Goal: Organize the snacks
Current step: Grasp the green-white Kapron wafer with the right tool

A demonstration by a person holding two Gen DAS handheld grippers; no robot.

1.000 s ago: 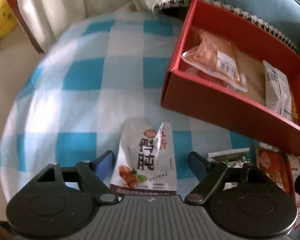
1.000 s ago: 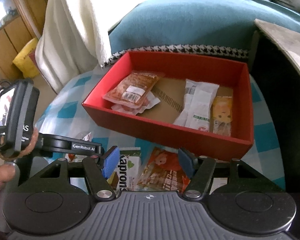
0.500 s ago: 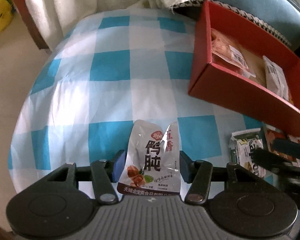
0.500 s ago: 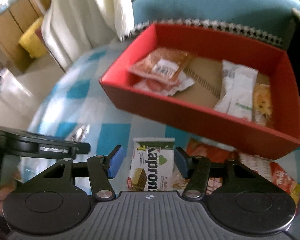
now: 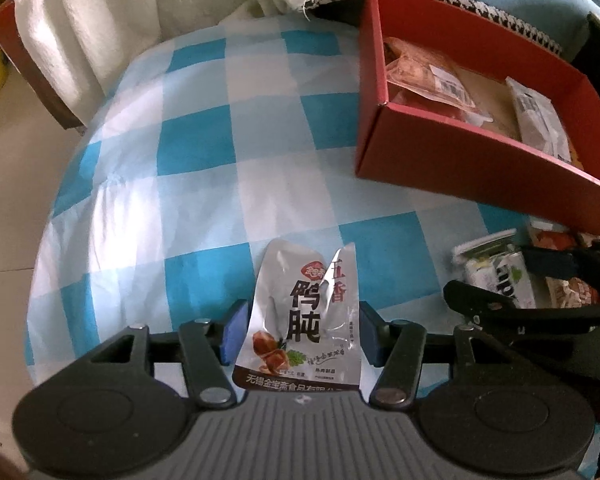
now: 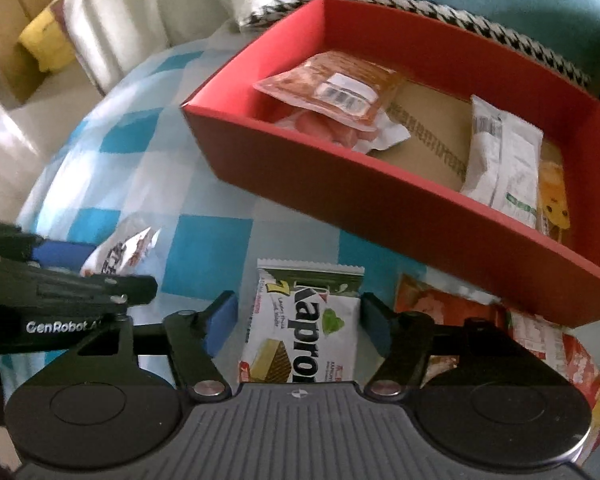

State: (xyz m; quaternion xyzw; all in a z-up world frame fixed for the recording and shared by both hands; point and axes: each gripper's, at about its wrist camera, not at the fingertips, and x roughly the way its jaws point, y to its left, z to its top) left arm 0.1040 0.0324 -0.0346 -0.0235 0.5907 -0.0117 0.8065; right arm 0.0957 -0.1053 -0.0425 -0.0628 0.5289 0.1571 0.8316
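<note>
Compared with a second ago, the left gripper has narrowed its jaws from a wide spread to a close bracket around the silver pouch, and the red box now sits farther off toward the upper right of the left wrist view. The right gripper has shifted from above the orange packet to the wafer bar, dropping closer to the checked cloth. Both grippers point steeply downward at the cloth. The left jaws have closed over the last second and now stand steady, blue pads hard against the pouch's two side edges, pinching it; the pouch lies flat, its printed face up and its lower end hidden under the gripper body. The right jaws closed and have just eased open a little; its pads flank the wafer bar with a narrow gap of cloth on each side, so the bar lies between them unpressed. In the right wrist view, the wafer bar rests near the cloth's front edge, just before the box's near wall; the orange packet and a red-and-white packet lie beside it, partly under the box's front corner. Inside the box lie an amber packet at the left end and a white packet at the right.
</note>
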